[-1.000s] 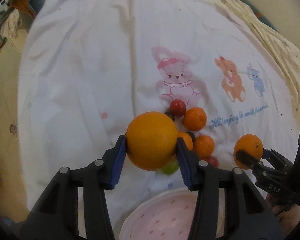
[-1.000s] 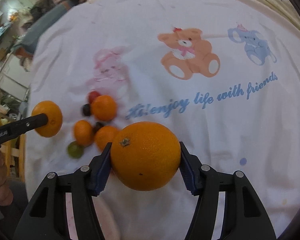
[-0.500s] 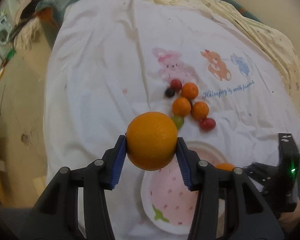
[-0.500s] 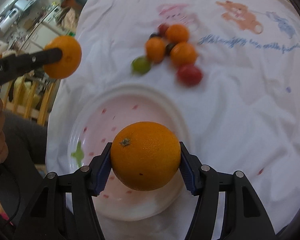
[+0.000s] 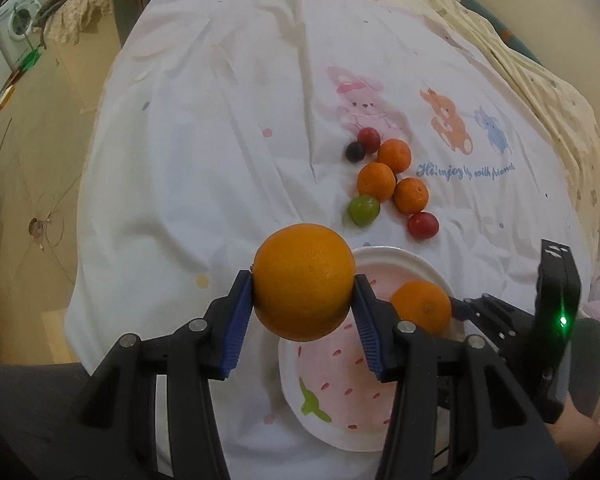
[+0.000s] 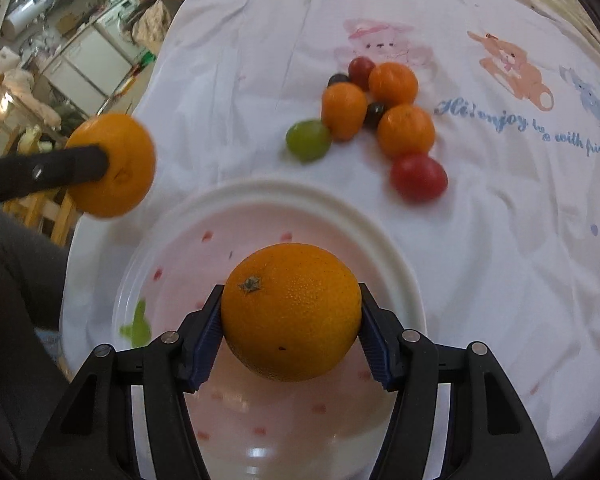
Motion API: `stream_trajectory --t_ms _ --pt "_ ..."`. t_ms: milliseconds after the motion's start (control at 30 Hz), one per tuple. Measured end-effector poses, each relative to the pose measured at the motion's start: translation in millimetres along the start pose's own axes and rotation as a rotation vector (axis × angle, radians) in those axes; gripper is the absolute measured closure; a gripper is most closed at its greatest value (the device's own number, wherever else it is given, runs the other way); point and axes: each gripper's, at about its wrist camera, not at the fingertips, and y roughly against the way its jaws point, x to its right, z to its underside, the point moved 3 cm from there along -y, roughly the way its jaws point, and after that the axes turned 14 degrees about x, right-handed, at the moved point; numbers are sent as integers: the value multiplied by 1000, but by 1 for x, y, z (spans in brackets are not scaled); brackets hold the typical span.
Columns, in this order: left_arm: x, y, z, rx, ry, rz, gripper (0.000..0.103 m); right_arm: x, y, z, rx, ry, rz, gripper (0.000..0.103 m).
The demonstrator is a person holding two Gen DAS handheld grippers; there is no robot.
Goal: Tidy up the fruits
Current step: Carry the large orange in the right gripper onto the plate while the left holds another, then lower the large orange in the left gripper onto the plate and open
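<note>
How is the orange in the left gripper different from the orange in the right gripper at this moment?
The left gripper holds its orange beside the plate, above the white cloth; the right gripper holds its orange above the plate. The right orange's stem end faces the right wrist camera; the left orange shows the left wrist camera only smooth peel. Both are round, orange and clamped between blue pads.
</note>
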Motion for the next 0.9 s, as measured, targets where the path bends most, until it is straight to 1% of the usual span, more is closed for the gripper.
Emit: stream_trajectory --t_ms 67,267,400,433,500,567,633,733,900 --pt "-2 0 1 -3 5 0 58 4 -9 3 -9 6 14 39" --pt "-5 -3 1 -17 18 -4 58 5 -9 5 -6 21 21 37" --pt "-2 -5 2 -20 8 -3 58 4 -6 6 -30 19 40 36" --pt "-1 -4 2 -16 0 -2 58 6 -3 7 -31 9 34 36" --pt "1 -3 3 -13 -9 5 58 11 10 4 2 -41 16 28" --pt "3 -2 3 -18 -4 25 58 18 26 -3 47 -77 13 16" --pt "4 -2 4 -25 3 43 58 30 44 -11 76 -117 18 15" --pt "11 -4 10 -42 -26 59 58 50 63 -18 91 -162 28 15" --pt "28 -16 24 -88 -83 70 58 84 83 -15 128 -265 80 15"
